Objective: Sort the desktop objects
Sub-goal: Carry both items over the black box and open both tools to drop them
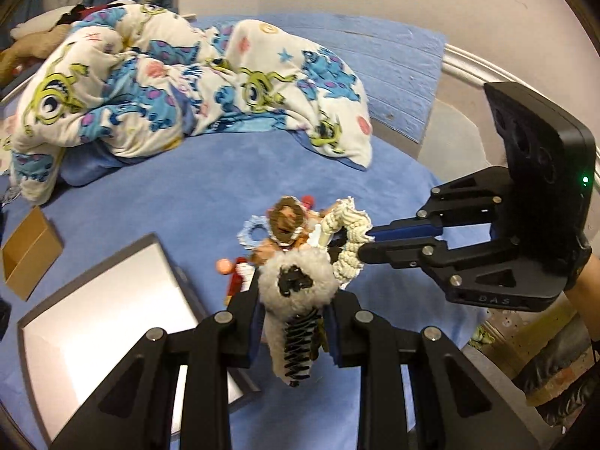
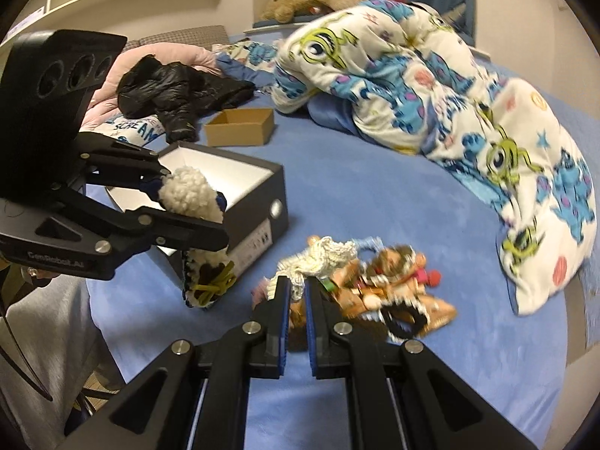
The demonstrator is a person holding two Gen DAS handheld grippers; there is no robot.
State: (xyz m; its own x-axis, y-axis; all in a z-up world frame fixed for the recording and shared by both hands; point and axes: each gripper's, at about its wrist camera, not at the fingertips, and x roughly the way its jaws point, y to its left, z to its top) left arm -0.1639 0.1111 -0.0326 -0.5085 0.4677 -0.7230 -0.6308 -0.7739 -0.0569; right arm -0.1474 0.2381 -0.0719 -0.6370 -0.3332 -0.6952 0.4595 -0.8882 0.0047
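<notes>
Left gripper has its fingers pinching a fluffy grey-white hair clip, held clear above the blue bed. Right gripper has its fingers pressed nearly together on a cream crocheted scrunchie, which hangs at the near edge of the pile of hair accessories.

Landmark: the open shoe box, black outside, white inside.
- The pile lies on the bed just beside the box, on its labelled end.
- The hair clip hangs at the near corner of the box, not yet over the opening.
- A small brown cardboard box sits beyond the shoe box, well apart from the pile.

Judgement on the step: both pieces look lifted for transfer. To do it well, carry each fully over its box before spreading the fingers, and keep it high enough to pass the rim. The scrunchie's loose loops may snag neighbours in the pile, so lift it straight away from them. Which box takes which item I cannot tell.

Surroundings: a crumpled cartoon-print blanket lies on the far side of the pile from the shoe box. A black jacket is bunched behind the cardboard box. Neither blocks the path. The two grippers work close together and could bump over the box.
</notes>
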